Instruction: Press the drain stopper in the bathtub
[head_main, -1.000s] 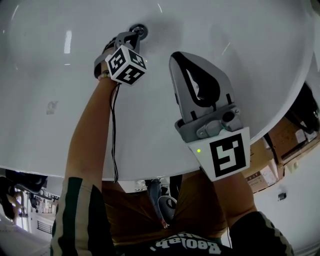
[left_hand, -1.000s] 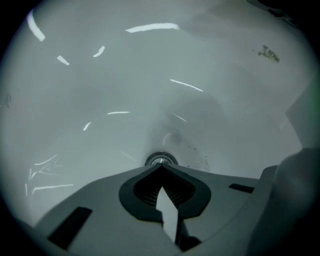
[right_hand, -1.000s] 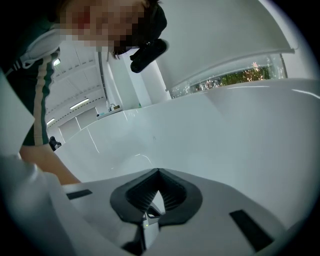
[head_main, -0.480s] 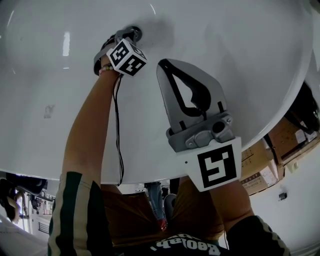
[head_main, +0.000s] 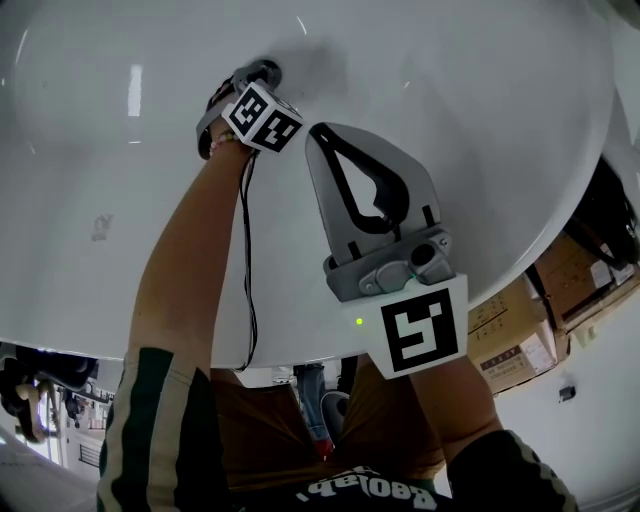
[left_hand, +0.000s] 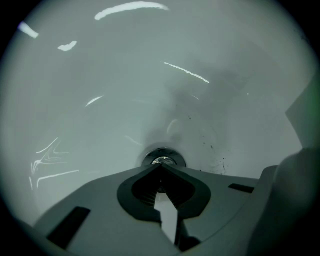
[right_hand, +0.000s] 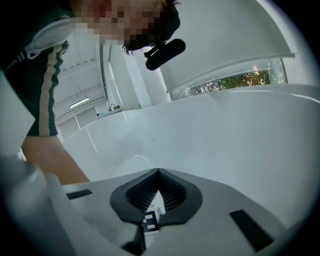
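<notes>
The round chrome drain stopper (left_hand: 162, 159) sits in the floor of the white bathtub (head_main: 470, 110). In the head view the drain stopper (head_main: 268, 67) lies at the top, half covered by my left gripper (head_main: 257, 76). In its own view the left gripper (left_hand: 161, 166) is shut and empty, its joined tips resting on the stopper's near edge. My right gripper (head_main: 318, 131) hangs over the tub floor to the right of the left arm, shut with nothing in it. The right gripper (right_hand: 158, 171) points at the tub's far wall.
The tub's near rim (head_main: 90, 335) runs across the lower part of the head view. A black cable (head_main: 245, 260) trails along the left forearm. Cardboard boxes (head_main: 510, 320) stand outside the tub at the right. Small dark specks (left_hand: 212, 147) mark the tub floor near the drain.
The right gripper has shifted left, closer to the left arm. The left gripper stays with its tips at the drain stopper, its cube slightly turned.
</notes>
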